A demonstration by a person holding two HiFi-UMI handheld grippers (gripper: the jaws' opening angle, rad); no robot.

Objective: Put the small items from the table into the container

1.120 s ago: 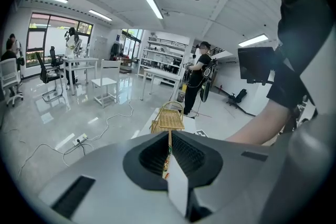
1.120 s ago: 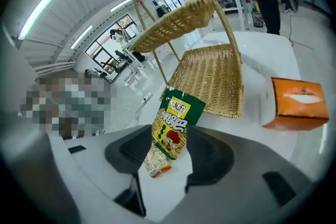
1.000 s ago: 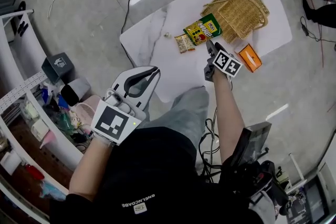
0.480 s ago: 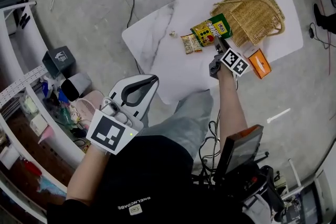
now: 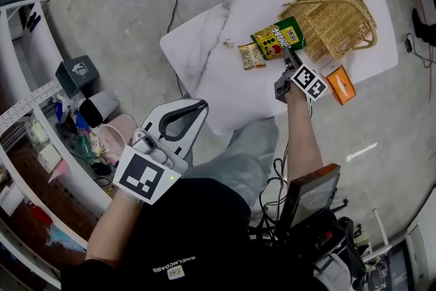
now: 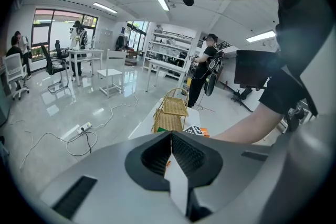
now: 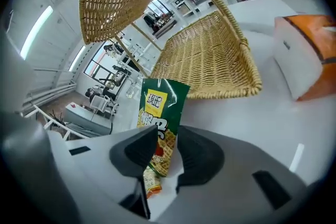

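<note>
A green snack bag [image 5: 278, 37] lies on the white marble table [image 5: 218, 85] beside a wicker basket [image 5: 337, 17]. My right gripper [image 5: 289, 59] is at the bag's near end. In the right gripper view the bag [image 7: 160, 113] runs up between the two jaws, which are closing around it; the bag looks flat and unsqueezed. A small orange snack packet [image 5: 251, 55] lies left of the bag, and shows again low between the jaws [image 7: 152, 183]. My left gripper [image 5: 197, 105] hovers off the table's near edge, shut and empty [image 6: 171, 136].
An orange-and-white box [image 5: 340, 84] lies on the table right of my right gripper [image 7: 310, 55]. A tiny pale item [image 5: 227, 42] sits left of the packets. The basket [image 7: 210, 60] has a tall handle arching over it. Shelves with clutter stand at the left, cables on the floor.
My right gripper has come down onto the near end of the green bag. The left gripper has dropped a little and stays shut.
</note>
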